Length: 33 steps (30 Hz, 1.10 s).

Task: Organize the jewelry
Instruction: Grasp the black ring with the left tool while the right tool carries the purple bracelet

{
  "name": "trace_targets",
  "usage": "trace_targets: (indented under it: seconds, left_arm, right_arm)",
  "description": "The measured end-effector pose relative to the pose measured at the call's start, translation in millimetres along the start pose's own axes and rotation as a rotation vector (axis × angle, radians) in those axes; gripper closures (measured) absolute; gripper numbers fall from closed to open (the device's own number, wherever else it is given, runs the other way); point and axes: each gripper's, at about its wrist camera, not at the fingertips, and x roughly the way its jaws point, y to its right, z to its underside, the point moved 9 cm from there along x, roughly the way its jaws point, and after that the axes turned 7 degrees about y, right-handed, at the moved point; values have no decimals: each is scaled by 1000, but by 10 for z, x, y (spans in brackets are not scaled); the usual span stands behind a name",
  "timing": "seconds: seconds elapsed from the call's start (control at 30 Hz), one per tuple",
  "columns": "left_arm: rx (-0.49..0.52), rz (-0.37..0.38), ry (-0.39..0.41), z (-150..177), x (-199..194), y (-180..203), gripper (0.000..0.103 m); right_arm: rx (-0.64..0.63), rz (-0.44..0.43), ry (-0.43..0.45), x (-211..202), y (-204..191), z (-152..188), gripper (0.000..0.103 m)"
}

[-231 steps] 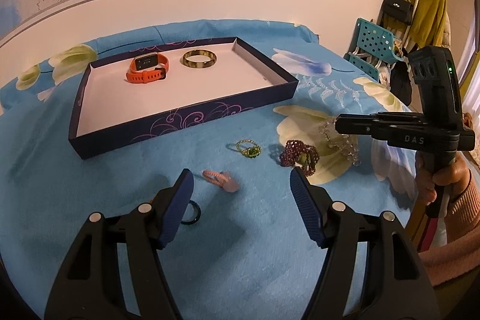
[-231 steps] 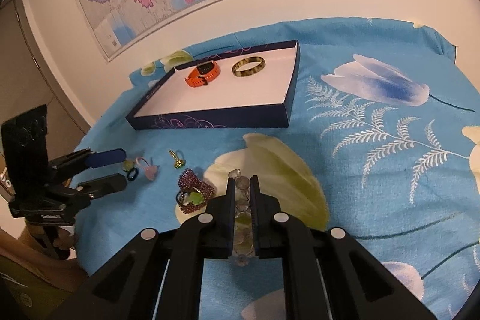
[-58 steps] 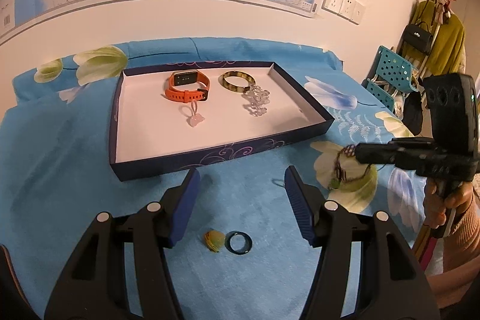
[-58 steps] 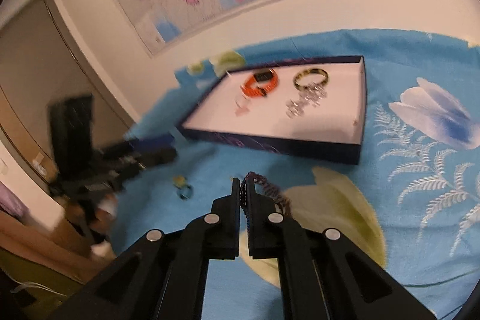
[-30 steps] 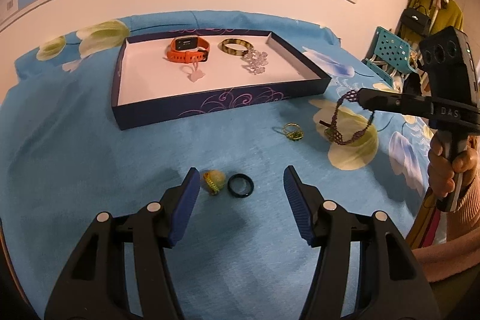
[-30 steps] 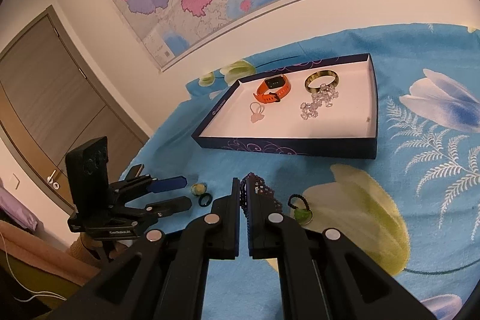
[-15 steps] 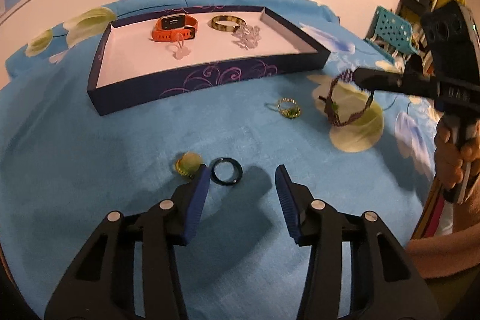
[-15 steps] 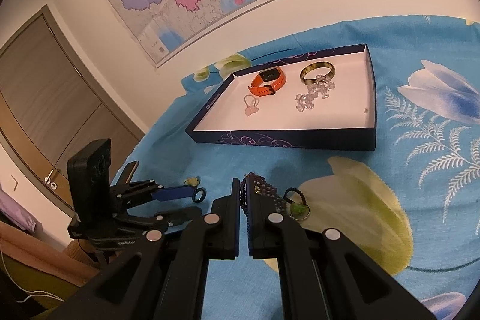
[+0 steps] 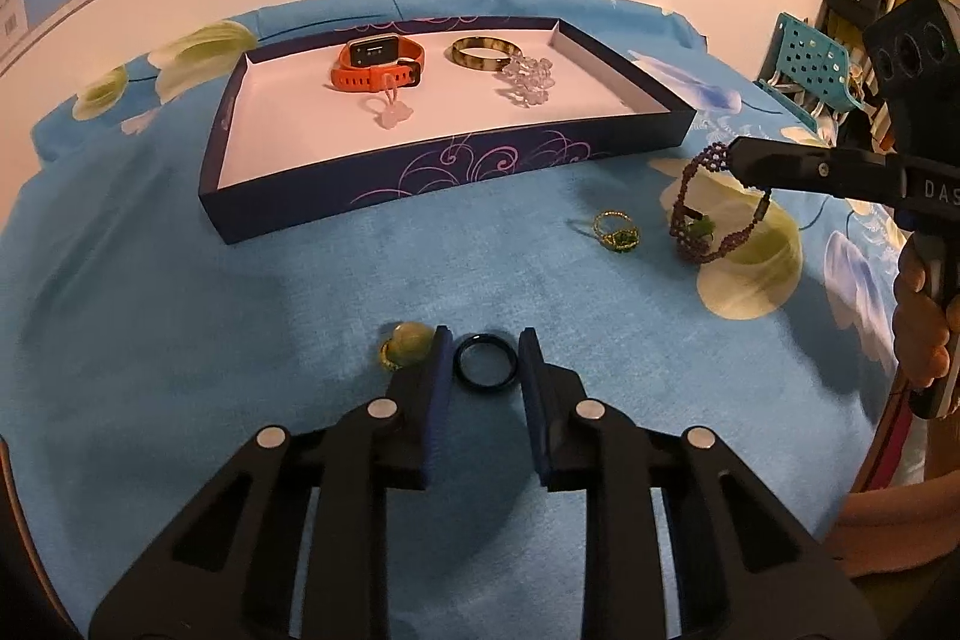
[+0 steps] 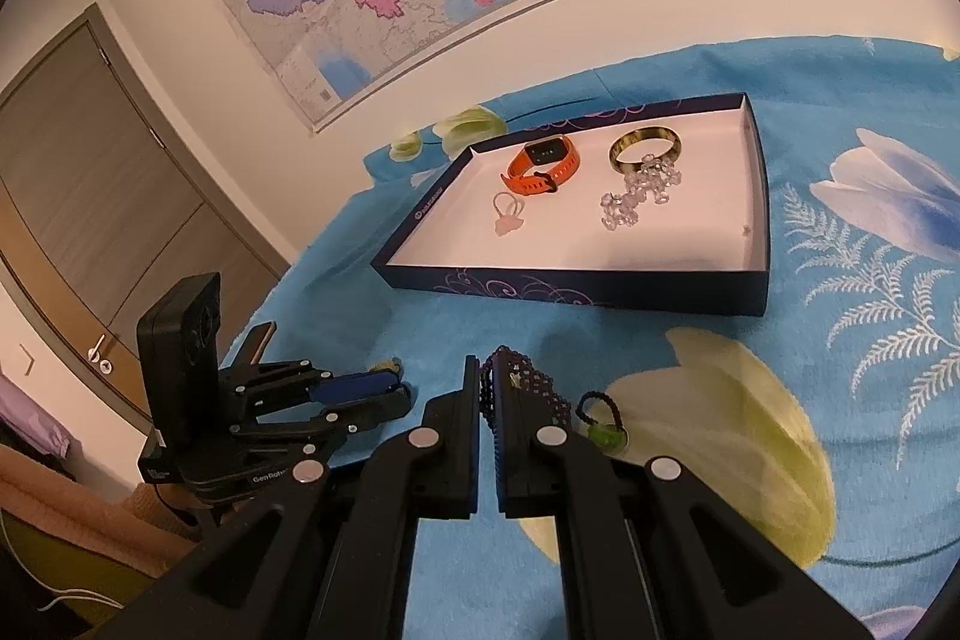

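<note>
- Straddling a small dark blue glossy ring point(image 9: 485, 368) on the blue floral cloth point(image 9: 180, 340), the left tool point(image 9: 480, 370) stood with its jaws narrowed to just outside the band, one pad on each side; whether they touched it could not be told.
- A yellow-green bead ring point(image 9: 405, 345) lay just beside the left pad.
- The right tool point(image 10: 487, 391) was closed on a purple beaded bracelet point(image 9: 708, 208), which hung from its tips above the cloth.
- A thin gold ring with green stones point(image 9: 616, 231) lay near that bracelet.
- The dark blue cardboard tray with a white floor point(image 9: 420, 166) held an orange smartwatch point(image 9: 378, 64), a tortoiseshell bangle point(image 9: 478, 53), a clear crystal bracelet point(image 9: 528, 79) and a pale pink ring point(image 9: 390, 112).
</note>
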Motion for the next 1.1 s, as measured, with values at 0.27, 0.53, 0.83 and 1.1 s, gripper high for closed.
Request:
trace_targets:
  seconds: [0.27,0.53,0.83,1.1]
  left_arm:
    - [-16,28,34,-99,-95,21,80]
    - [-11,55,102,-379,-236,68,80]
    - [12,38,150,-642,-259,41,80]
    - [10,6,182,-941,-178,-125,80]
  right_arm:
    - [-29,-7,20,0,-50,-116,100]
    - [-57,-12,50,-23,-78,-303,100]
    - [-81,-7,75,3,-84,-513,100]
    - [-78,-10,100,70,-23,-740,100]
